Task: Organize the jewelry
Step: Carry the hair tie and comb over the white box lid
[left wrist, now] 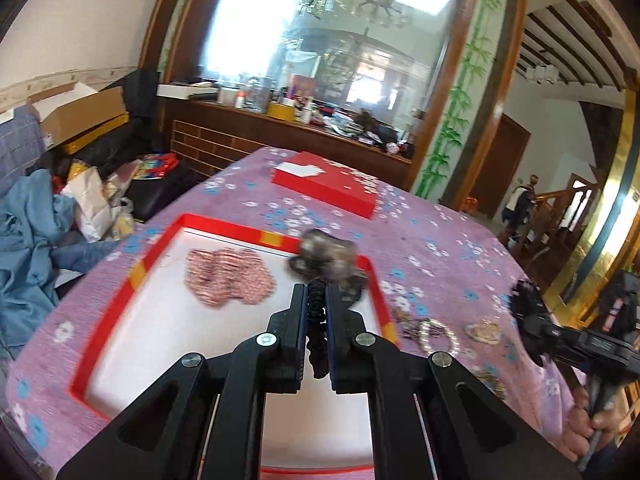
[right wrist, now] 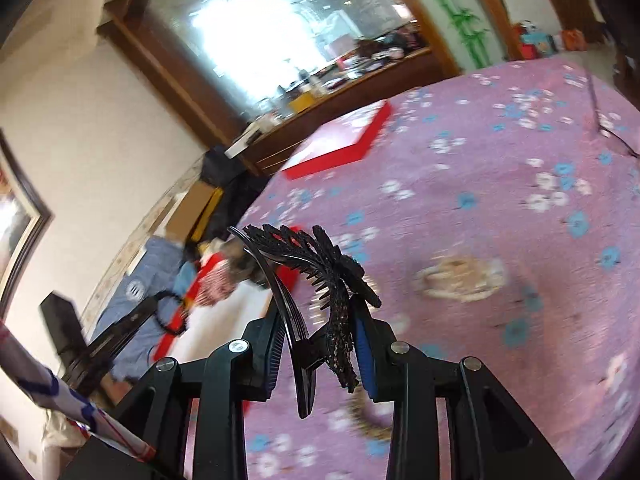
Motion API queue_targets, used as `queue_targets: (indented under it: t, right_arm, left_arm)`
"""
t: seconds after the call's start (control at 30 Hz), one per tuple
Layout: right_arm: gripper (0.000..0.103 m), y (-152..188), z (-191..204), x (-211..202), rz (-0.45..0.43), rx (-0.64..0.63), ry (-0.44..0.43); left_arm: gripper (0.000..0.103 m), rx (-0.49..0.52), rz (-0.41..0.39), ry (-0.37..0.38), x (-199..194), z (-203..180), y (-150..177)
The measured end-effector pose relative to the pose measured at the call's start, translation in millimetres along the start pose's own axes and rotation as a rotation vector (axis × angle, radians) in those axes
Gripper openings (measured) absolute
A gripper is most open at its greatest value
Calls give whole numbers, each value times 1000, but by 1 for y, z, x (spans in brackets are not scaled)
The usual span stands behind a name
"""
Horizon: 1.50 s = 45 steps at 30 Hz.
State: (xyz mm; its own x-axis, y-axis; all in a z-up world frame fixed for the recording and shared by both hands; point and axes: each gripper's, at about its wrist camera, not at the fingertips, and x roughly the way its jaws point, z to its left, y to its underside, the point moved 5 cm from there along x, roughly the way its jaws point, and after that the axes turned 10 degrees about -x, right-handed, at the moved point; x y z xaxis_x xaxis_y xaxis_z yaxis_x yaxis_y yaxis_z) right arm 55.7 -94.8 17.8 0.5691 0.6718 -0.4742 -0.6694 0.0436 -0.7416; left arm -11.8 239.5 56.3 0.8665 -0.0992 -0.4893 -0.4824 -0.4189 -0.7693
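Left wrist view: left gripper (left wrist: 316, 300) clamped tight on a black beaded band (left wrist: 316, 320) with a blurred grey-brown flower ornament (left wrist: 326, 258), held over the open red box (left wrist: 160, 240), white inside, with a pink patterned piece (left wrist: 230, 276) lying in it. Loose jewelry (left wrist: 436, 334) sits on the purple floral tablecloth (left wrist: 440, 248) just right of the box; red lid (left wrist: 324, 188) lies farther back. Right wrist view: right gripper (right wrist: 316, 336) partly closed, gripping a black lace hair comb (right wrist: 316, 264) above the cloth.
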Motion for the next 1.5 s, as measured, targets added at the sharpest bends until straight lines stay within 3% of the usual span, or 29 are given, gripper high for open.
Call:
queue_targets:
  t: [0.27,0.53,0.9,1.2,1.4,1.47,1.5]
  right_arm:
    - [35,7,68,34,133,-51,-106]
    - [35,11,114,95,256,-128,-102]
    - [35,5,129,178,365,-132,1]
    - [35,-3,121,224,379,2,118]
    - [37,-7,116,244,362,34,169]
    - [39,-9,117,245,364,13,191]
    - [49,-9,117,245,363,15,180]
  left_arm:
    - [7,-35,51,-53,9,41,-15]
    - [7,-63,113,-117,26,75,-24]
    - [7,-50,188,-171,54,97,-30]
    - [7,-56,219,-216,76,110,-39]
    - [7,-60,215,-195,81,111,-42]
    - [14,-59,217,-185,83,110,-43]
    - [19,-59,216,-178,83,110,-43]
